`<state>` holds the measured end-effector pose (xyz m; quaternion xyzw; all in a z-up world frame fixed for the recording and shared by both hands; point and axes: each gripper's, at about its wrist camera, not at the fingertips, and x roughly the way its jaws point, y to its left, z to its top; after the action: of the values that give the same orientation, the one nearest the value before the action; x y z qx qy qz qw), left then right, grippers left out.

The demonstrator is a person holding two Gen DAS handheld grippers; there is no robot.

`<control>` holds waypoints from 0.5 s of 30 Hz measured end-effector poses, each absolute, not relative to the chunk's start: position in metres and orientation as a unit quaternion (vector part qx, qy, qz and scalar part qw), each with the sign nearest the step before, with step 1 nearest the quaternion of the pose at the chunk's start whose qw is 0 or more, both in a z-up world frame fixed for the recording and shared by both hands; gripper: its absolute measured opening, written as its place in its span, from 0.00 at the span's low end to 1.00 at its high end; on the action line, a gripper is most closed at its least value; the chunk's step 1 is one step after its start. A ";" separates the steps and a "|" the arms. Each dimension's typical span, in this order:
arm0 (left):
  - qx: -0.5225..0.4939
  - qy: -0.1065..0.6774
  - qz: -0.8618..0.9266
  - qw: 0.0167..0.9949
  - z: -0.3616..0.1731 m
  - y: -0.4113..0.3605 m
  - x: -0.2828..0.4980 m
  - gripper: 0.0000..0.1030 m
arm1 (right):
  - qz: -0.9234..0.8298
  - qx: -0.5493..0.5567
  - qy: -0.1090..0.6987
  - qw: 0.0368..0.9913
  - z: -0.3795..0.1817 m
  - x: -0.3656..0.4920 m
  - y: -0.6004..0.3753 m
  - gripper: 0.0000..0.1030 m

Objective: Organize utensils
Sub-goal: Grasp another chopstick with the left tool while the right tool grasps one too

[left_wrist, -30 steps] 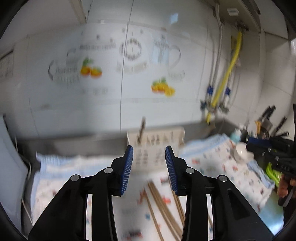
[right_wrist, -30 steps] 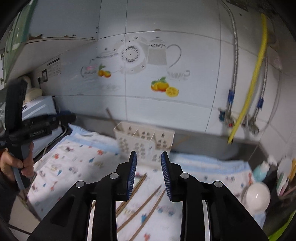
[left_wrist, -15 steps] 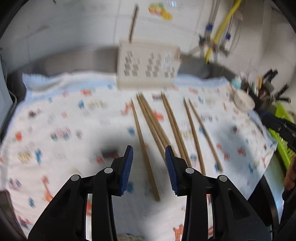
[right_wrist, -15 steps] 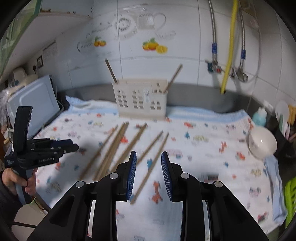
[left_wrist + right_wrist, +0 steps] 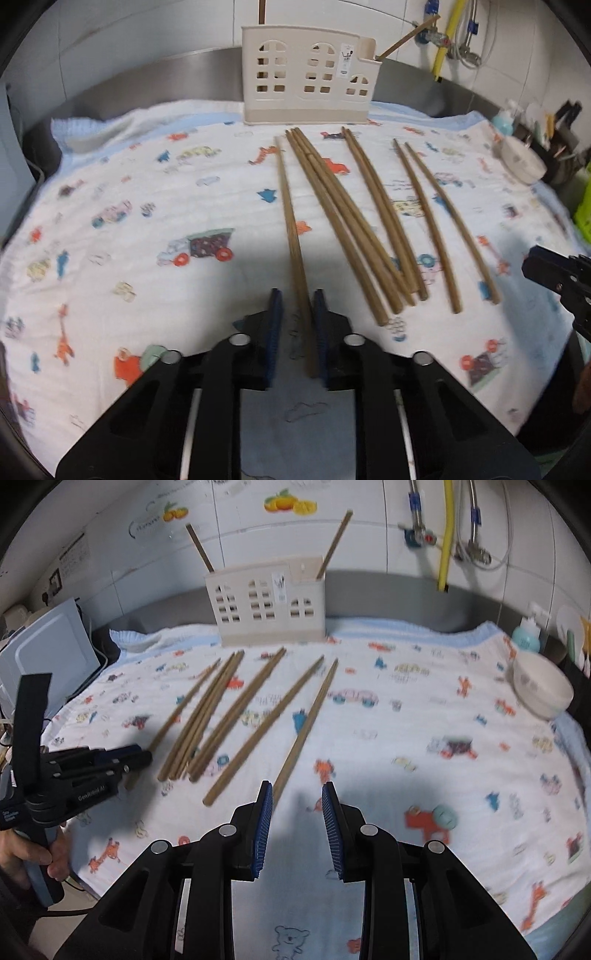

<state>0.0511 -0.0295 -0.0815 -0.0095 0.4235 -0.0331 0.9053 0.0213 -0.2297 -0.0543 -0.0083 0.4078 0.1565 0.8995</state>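
Left gripper (image 5: pixel 297 321): I see my jaws have just been closing around the near end of the leftmost chopstick (image 5: pixel 291 236). The stick touches the right pad; a sliver of gap shows at the left pad, so I do not call it clamped.
Right gripper (image 5: pixel 297 827): my jaws stand apart with only cloth between them. The near end of the rightmost chopstick (image 5: pixel 306 723) lies just outside my left pad, at about 11 o'clock.
Chopsticks: in the left wrist view the other loose chopsticks (image 5: pixel 354 225) fan from 12 to 2 o'clock of my left fingers, far tips toward the holder.
Holder: the cream utensil holder (image 5: pixel 308 75) stands upright at 12 o'clock, at the far edge of the printed cloth (image 5: pixel 129 221), with one chopstick leaning out at each end.
Bowl: a white bowl (image 5: pixel 541 688) sits at 2 o'clock in the right wrist view, well apart from the sticks.
Hand: a person's hand (image 5: pixel 26 853) holds the left gripper at 9 o'clock.
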 end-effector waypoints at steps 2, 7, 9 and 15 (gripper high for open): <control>-0.020 0.422 -0.026 0.906 -0.081 -0.025 0.054 0.11 | 0.156 -0.009 0.413 0.897 -0.061 0.022 -0.226 0.25; -0.039 0.424 -0.036 0.904 -0.080 -0.022 0.056 0.11 | 0.158 -0.007 0.420 0.893 -0.071 0.027 -0.216 0.24; -0.043 0.422 -0.042 0.904 -0.081 -0.022 0.054 0.13 | 0.159 -0.006 0.420 0.894 -0.073 0.028 -0.214 0.24; -0.063 0.416 -0.056 0.905 -0.083 -0.020 0.049 0.13 | 0.155 -0.018 0.423 0.893 -0.076 0.030 -0.201 0.20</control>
<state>0.0485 -0.0200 -0.0833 -0.0634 0.4162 -0.0565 0.9053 0.0304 -0.2015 -0.0764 -0.0181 0.4226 0.1550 0.8928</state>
